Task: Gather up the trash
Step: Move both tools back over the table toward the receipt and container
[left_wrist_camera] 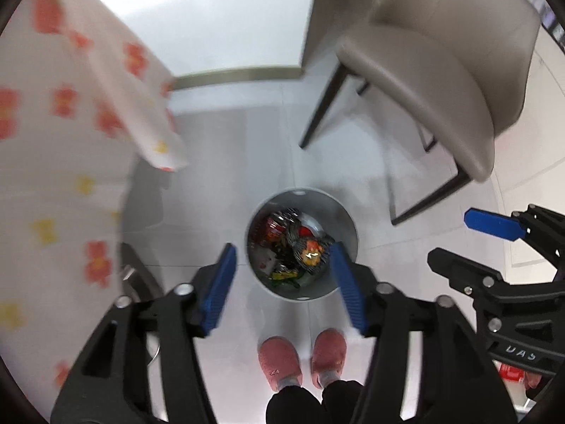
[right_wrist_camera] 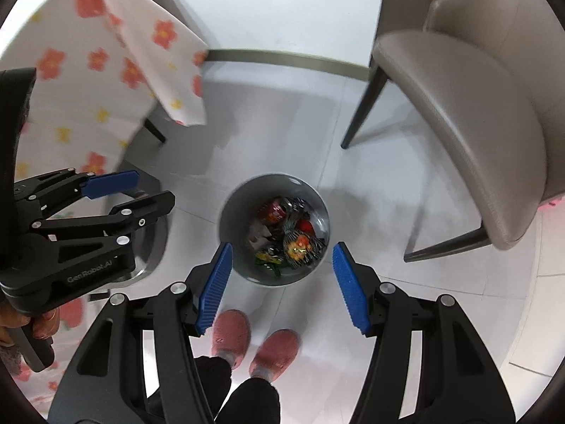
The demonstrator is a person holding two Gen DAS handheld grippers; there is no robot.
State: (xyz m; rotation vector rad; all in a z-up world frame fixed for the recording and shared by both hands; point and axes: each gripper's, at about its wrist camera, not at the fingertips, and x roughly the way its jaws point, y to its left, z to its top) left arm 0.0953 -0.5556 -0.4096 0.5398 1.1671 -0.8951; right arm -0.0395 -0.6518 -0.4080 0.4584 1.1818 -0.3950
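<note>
Grey bin [left_wrist_camera: 348, 228] on floor holds crumpled wrappers [left_wrist_camera: 310, 252], labels unreadable; left gripper [left_wrist_camera: 284, 282] & right gripper [right_wrist_camera: 282, 284] jaws wide, empty.

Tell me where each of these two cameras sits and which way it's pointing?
Left wrist view: rides the left tongs, facing straight down at the trash bin on the floor; pink slippers and the right tongs show.
Right wrist view: rides the right tongs, facing down at the same bin; the slippers and the left tongs show.
Shared: bin, floral tablecloth, chair, both tongs open.
</note>
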